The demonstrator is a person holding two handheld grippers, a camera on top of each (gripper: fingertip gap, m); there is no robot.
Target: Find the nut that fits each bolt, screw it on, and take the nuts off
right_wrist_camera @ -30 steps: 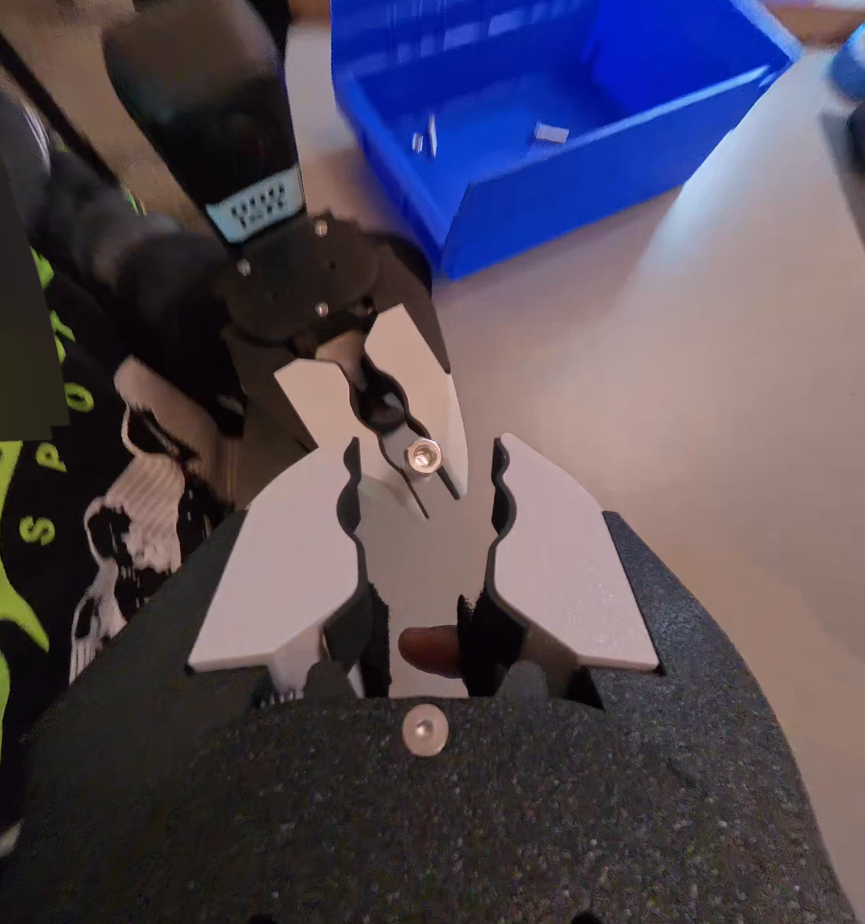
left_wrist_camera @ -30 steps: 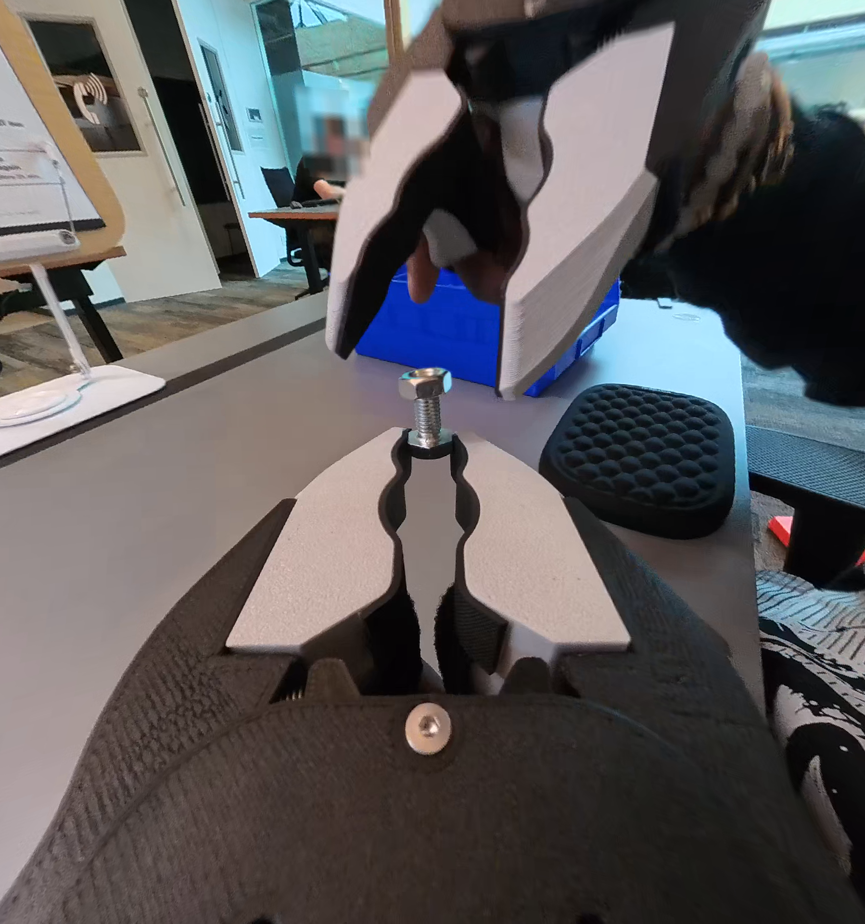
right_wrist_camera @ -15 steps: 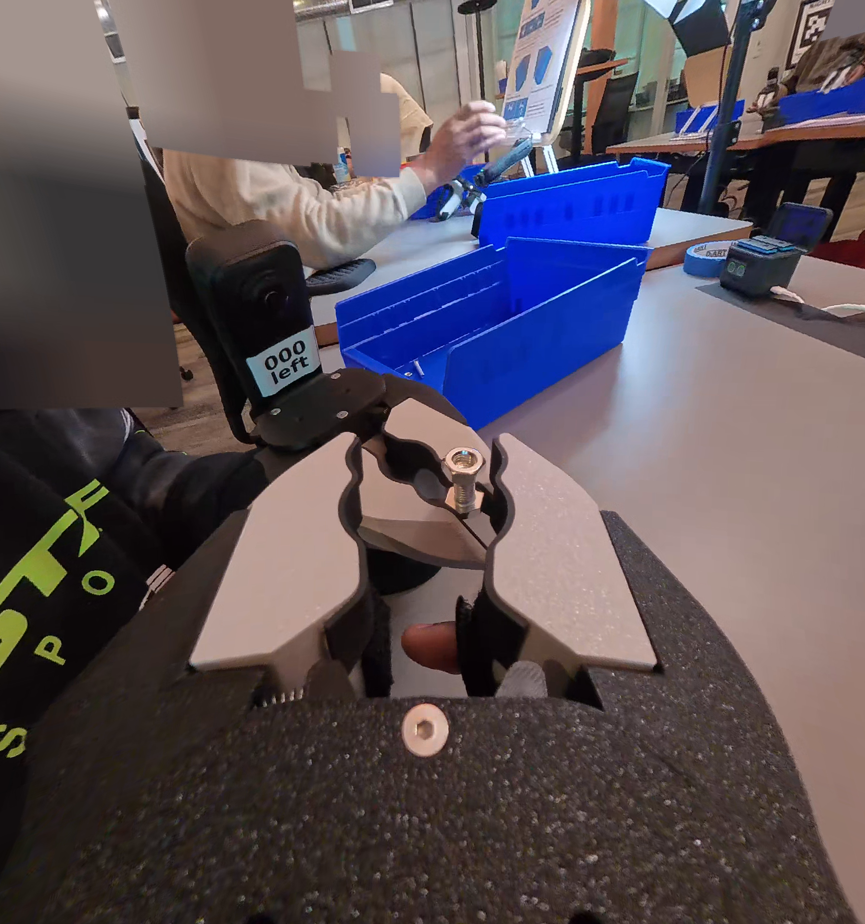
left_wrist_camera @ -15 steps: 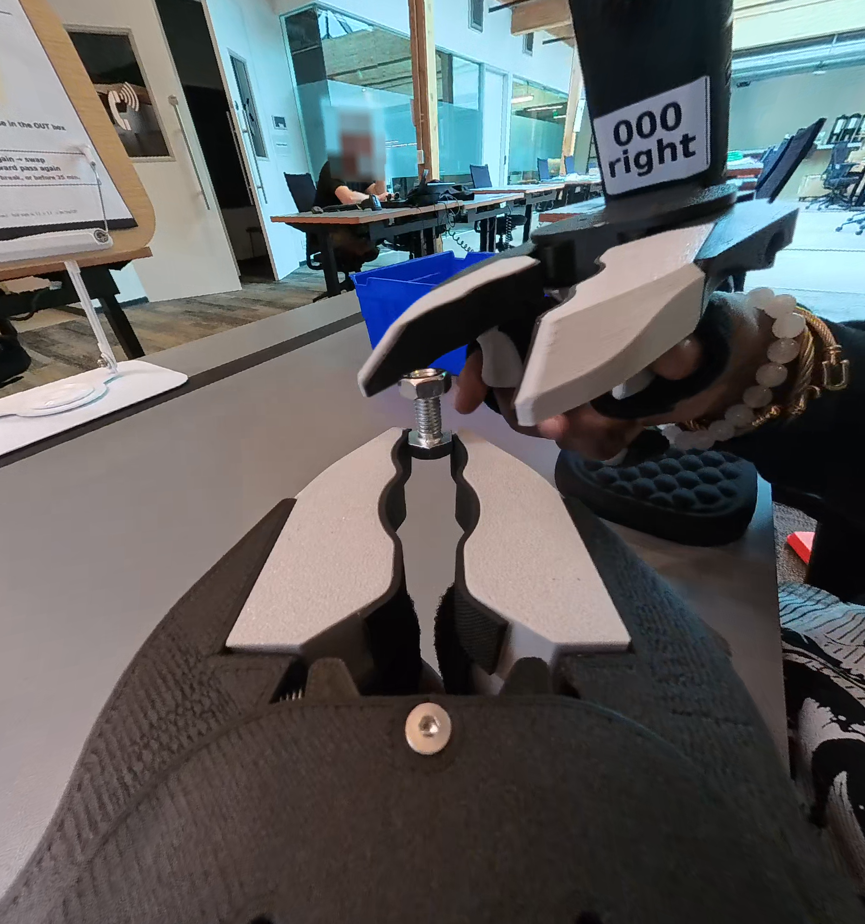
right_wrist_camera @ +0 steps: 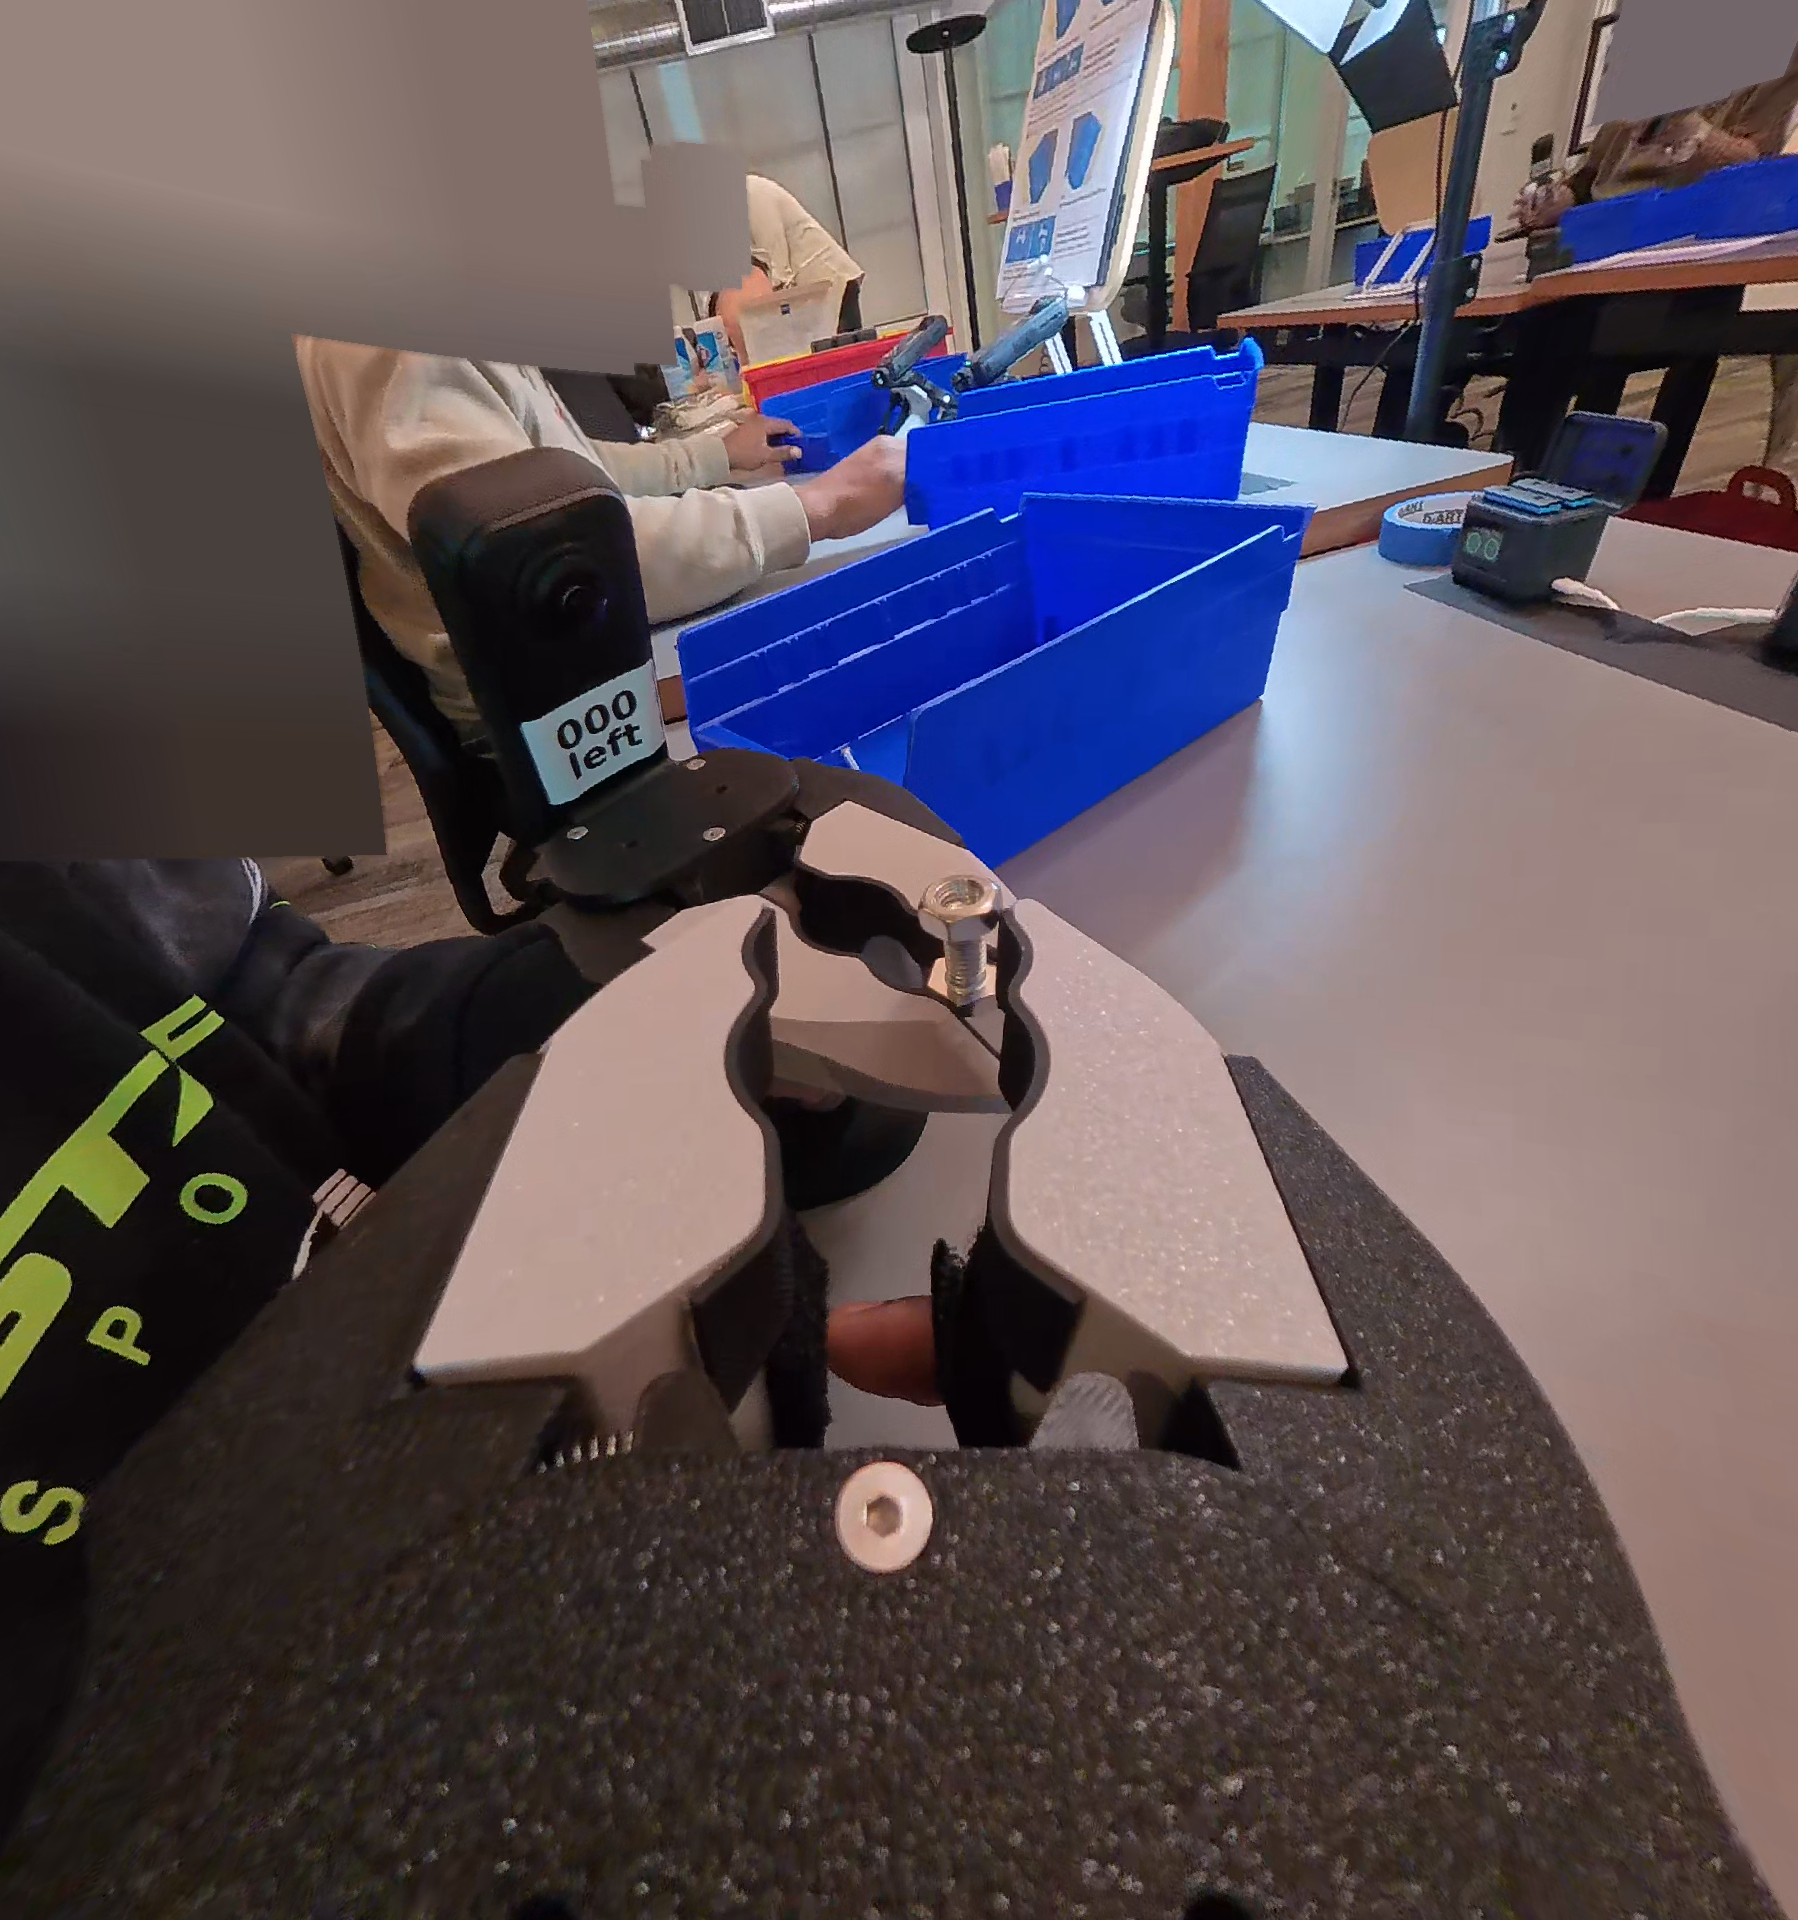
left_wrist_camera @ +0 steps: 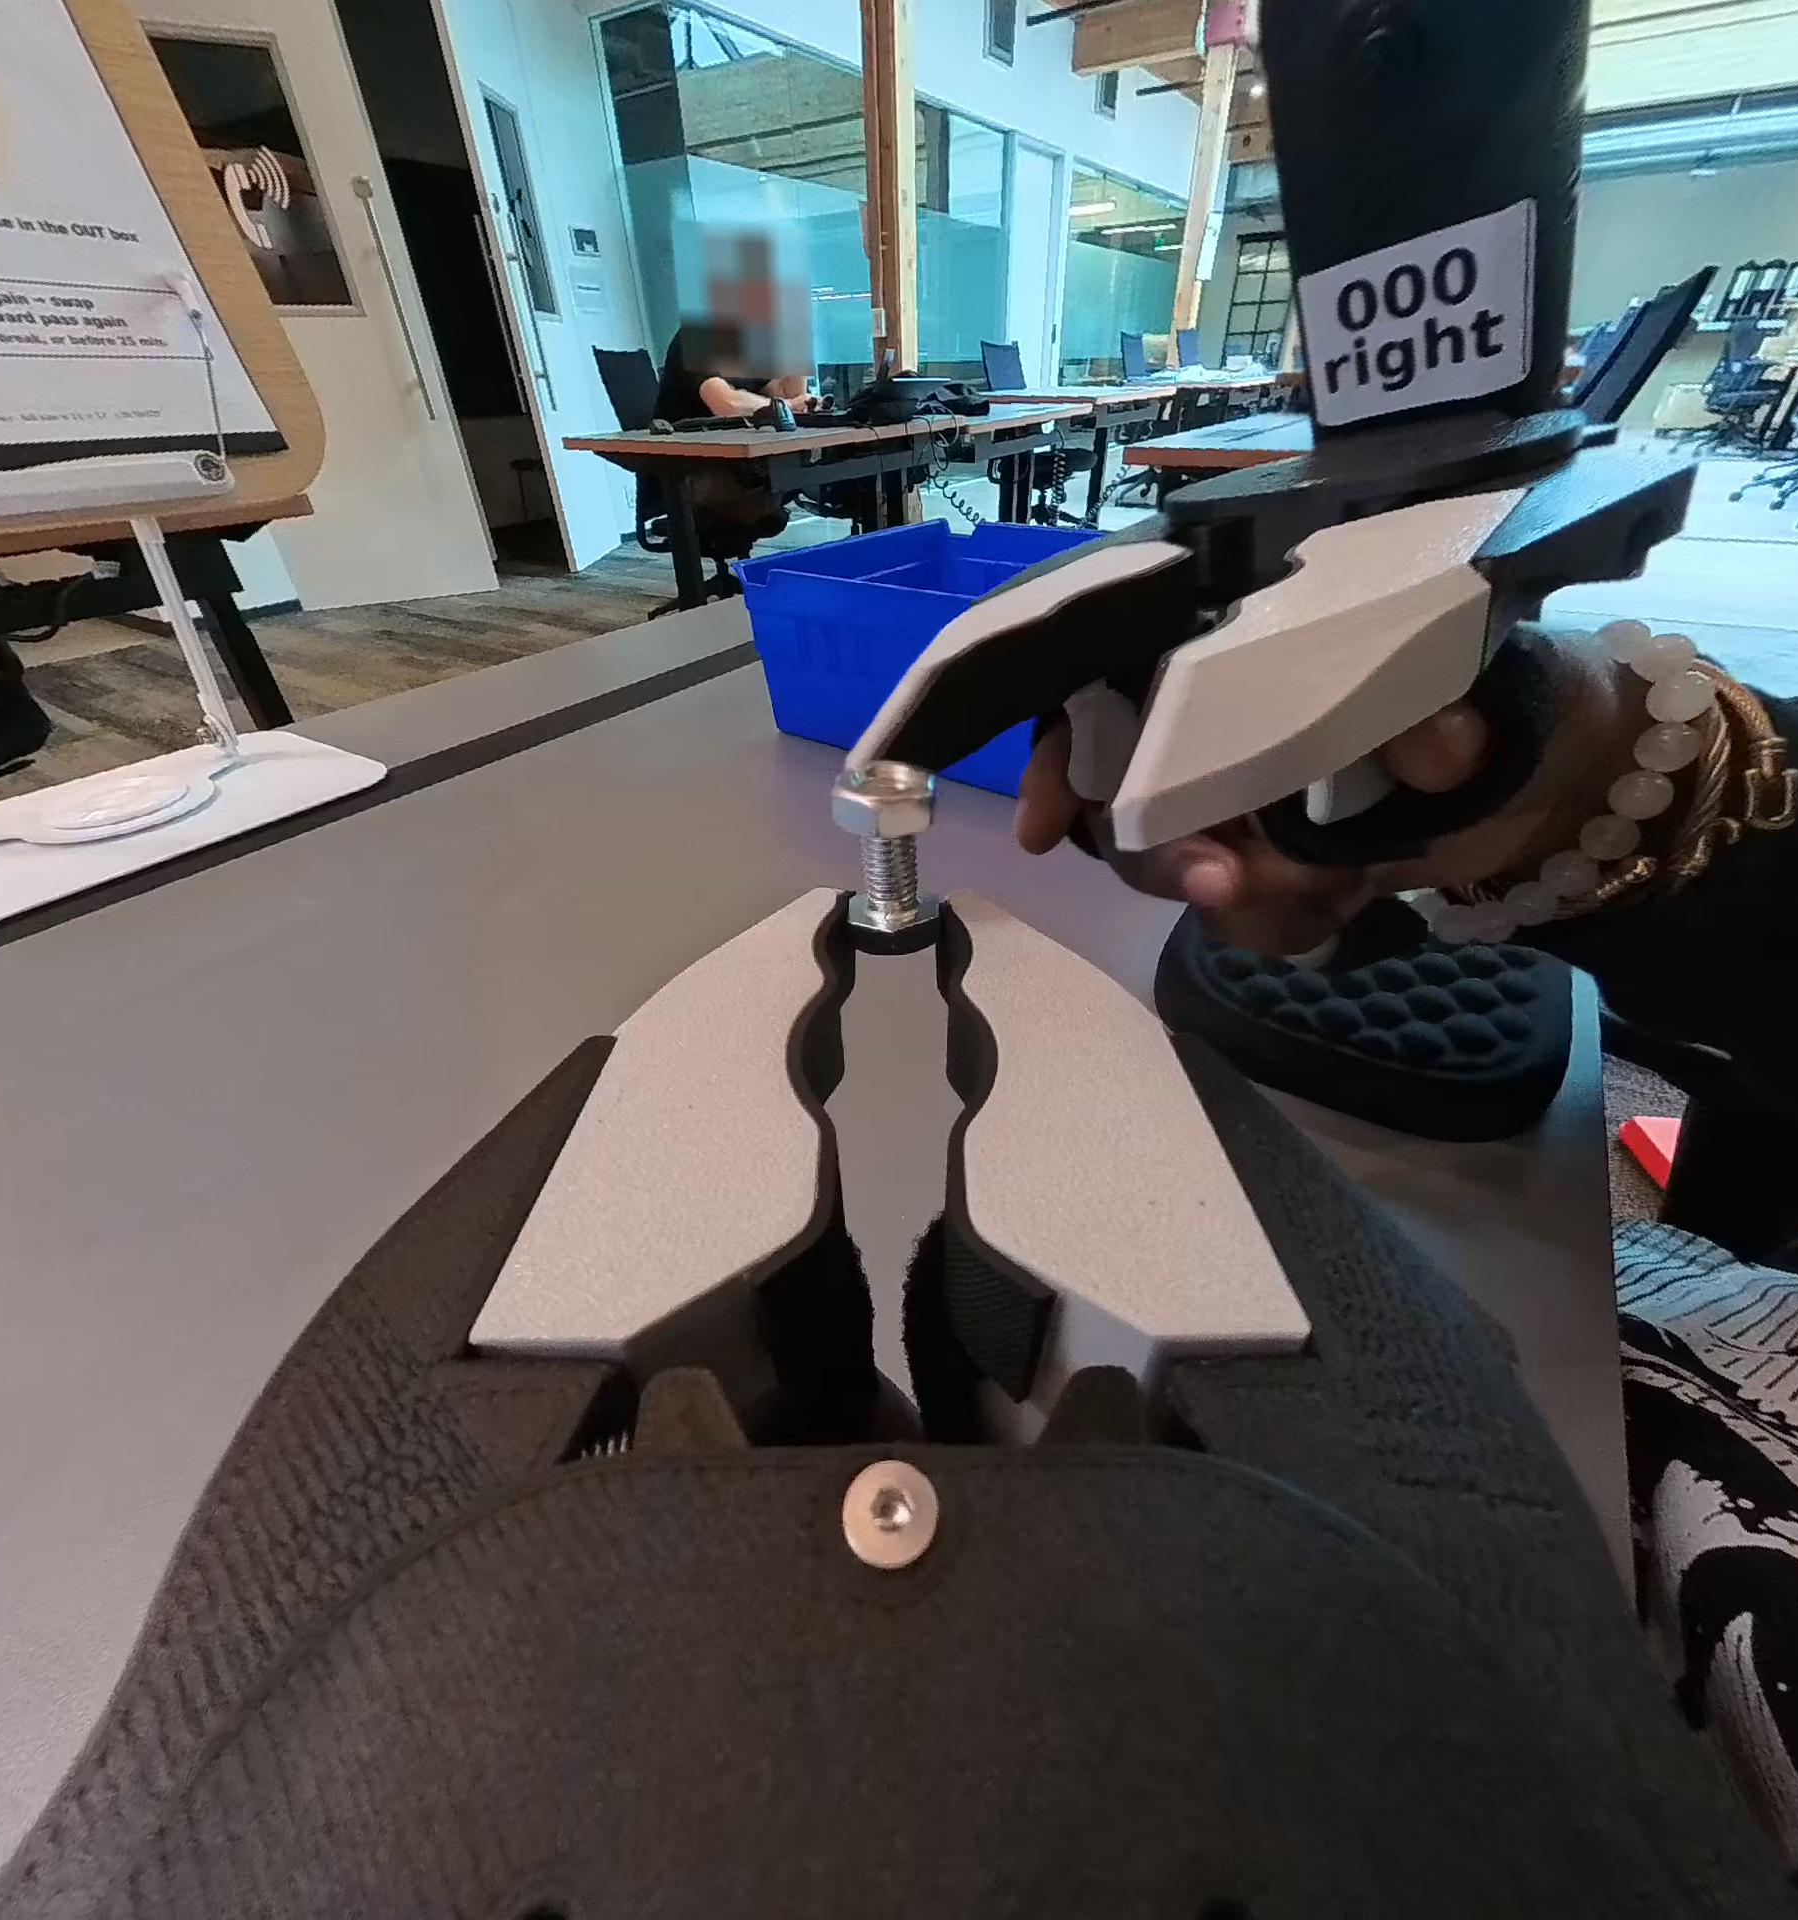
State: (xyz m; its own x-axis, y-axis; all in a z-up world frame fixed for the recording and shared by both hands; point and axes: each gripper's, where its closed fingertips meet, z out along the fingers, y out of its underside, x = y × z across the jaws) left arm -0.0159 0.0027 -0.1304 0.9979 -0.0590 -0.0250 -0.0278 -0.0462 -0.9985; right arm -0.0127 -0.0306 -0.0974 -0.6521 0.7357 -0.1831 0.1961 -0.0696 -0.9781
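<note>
My left gripper (left_wrist_camera: 893,927) is shut on the hex head of a silver bolt (left_wrist_camera: 890,868) and holds it upright above the grey table (left_wrist_camera: 355,987). A silver nut (left_wrist_camera: 882,798) sits at the top of the bolt's thread. My right gripper (right_wrist_camera: 890,925) reaches in level from the right, open, with the nut (right_wrist_camera: 962,906) between its fingertips. The nut lies close against the right finger (right_wrist_camera: 1082,997), and the left finger (right_wrist_camera: 666,997) stands well apart from it. The left gripper also shows in the right wrist view (right_wrist_camera: 962,1003), and the right gripper in the left wrist view (left_wrist_camera: 994,800).
A blue bin (right_wrist_camera: 1082,707) stands on the table behind the grippers and also shows in the left wrist view (left_wrist_camera: 853,644). A black honeycomb pad (left_wrist_camera: 1394,1029) lies at the right. A sign stand (left_wrist_camera: 147,800) is at far left. A tape roll (right_wrist_camera: 1414,525) and a small device (right_wrist_camera: 1518,540) sit far right.
My right gripper swung down from above to level with the nut, and its jaws have narrowed around the nut without closing on it. My left gripper kept still with the bolt.
</note>
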